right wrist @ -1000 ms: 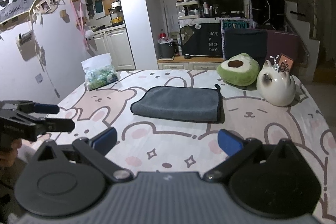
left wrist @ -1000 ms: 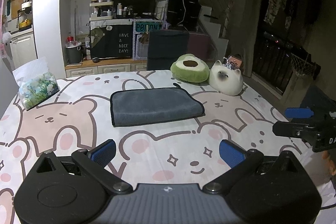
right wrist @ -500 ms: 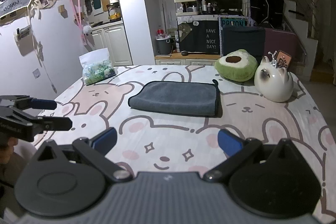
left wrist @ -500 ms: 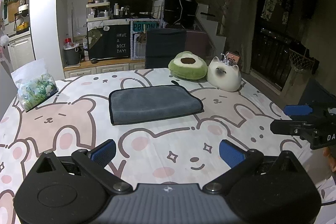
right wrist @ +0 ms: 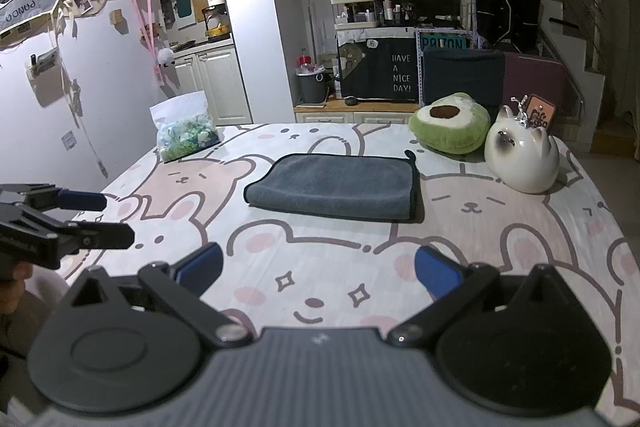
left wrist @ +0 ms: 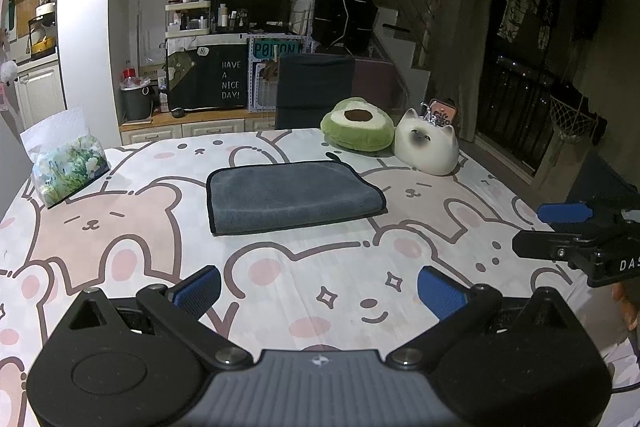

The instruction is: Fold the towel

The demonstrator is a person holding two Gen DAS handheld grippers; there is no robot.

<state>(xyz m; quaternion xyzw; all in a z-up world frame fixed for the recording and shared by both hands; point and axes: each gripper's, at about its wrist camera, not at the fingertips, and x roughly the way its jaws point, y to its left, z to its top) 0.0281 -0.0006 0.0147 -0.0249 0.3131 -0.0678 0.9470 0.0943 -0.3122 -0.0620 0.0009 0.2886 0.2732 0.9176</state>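
Note:
A dark grey towel [left wrist: 292, 195] lies folded flat in a rectangle at the middle of the table; it also shows in the right wrist view [right wrist: 336, 186]. My left gripper [left wrist: 318, 293] is open and empty, held near the table's front edge, well short of the towel. My right gripper [right wrist: 318, 273] is open and empty, also back from the towel. Each gripper shows in the other's view: the right one at the right edge [left wrist: 552, 231], the left one at the left edge [right wrist: 108, 219].
A table with a cartoon-bear cloth [left wrist: 120, 227] holds a tissue pack [left wrist: 64, 163] at far left, a green avocado plush [left wrist: 360, 129] and a white cat figure [left wrist: 426, 147] at far right. A dark chair [left wrist: 314, 87] stands behind the table.
Both grippers have drawn back slightly and risen a little; the towel lies unmoved. Both stay open.

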